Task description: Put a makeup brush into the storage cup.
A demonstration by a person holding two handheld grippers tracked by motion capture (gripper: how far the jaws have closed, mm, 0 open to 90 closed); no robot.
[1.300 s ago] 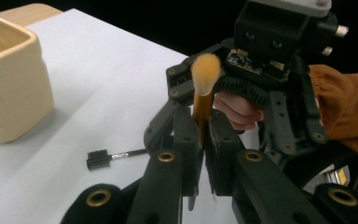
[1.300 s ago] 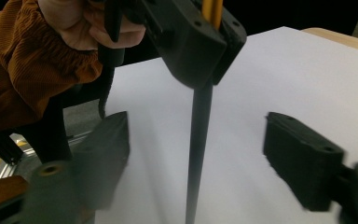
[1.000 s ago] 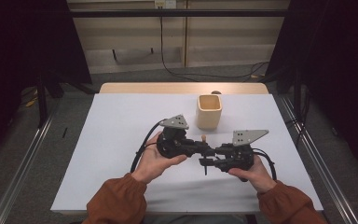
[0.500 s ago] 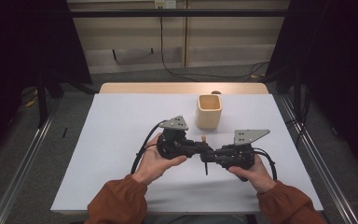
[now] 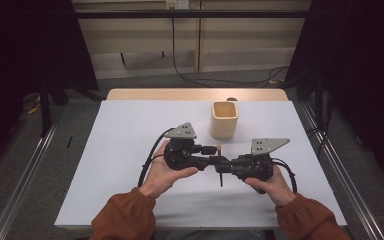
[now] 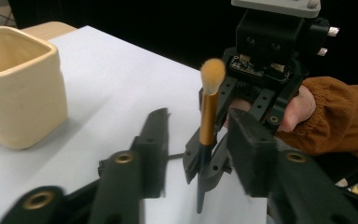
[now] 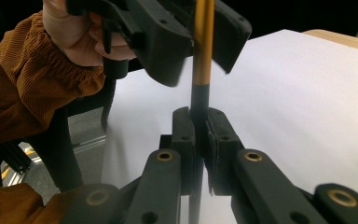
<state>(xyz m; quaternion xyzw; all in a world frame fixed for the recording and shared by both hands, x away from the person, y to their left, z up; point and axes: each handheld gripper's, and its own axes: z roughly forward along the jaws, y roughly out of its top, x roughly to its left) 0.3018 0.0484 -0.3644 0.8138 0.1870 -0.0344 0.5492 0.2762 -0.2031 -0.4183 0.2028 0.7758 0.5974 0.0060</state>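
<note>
My right tongs (image 7: 196, 128) clamp a makeup brush (image 6: 208, 116) (handle upright); my left tongs (image 6: 200, 140) have just been opening around it, near the cup (image 5: 224, 119).

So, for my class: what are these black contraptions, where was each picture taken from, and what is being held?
A person holds hand-worked tongs, one in each hand. One picture looks down from above the white-covered table; the other two come from cameras riding on each tool. The right tongs are shut on the dark handle of a small makeup brush with a gold collar and tan bristles. The left tongs have just been opening, their jaws standing apart on either side of the brush. A cream square cup stands behind them.
</note>
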